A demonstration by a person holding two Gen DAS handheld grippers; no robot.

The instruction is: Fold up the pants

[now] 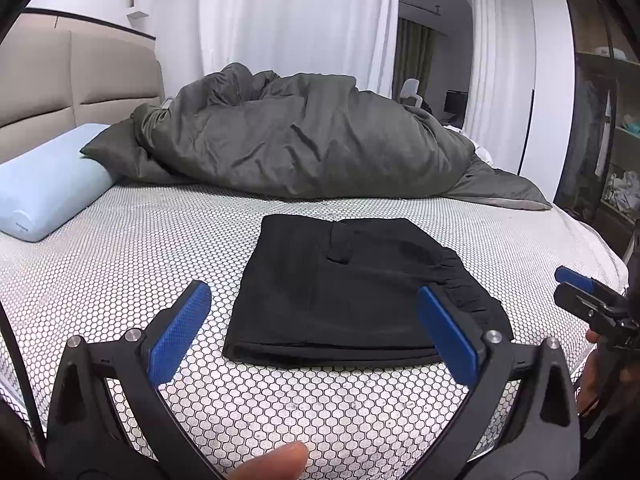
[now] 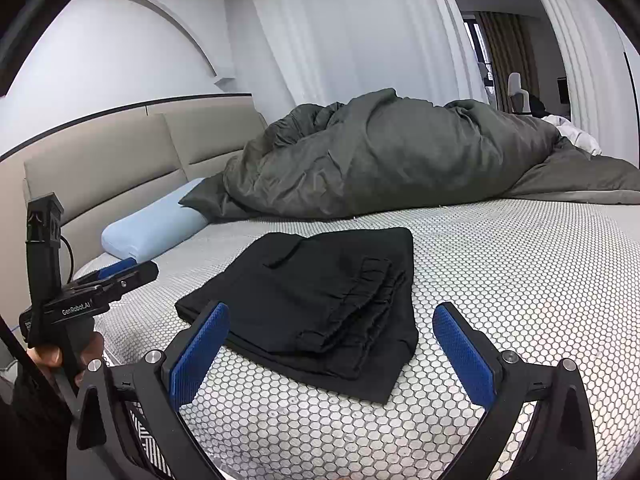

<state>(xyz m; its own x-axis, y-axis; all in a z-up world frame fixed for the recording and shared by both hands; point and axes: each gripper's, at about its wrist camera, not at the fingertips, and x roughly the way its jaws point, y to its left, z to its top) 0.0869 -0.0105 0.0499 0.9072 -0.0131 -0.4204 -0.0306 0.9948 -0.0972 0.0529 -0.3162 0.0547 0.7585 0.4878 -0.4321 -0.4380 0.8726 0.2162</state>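
What I couldn't see
The grey duvet (image 1: 304, 136) hid the bed's far side; shelf items (image 1: 622, 190) were too blurred to identify.

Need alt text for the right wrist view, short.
Black pants lie folded into a compact stack on a honeycomb-patterned bed, between the open right tongs. Behind: rumpled grey duvet and a light-blue pillow; left tongs at left.
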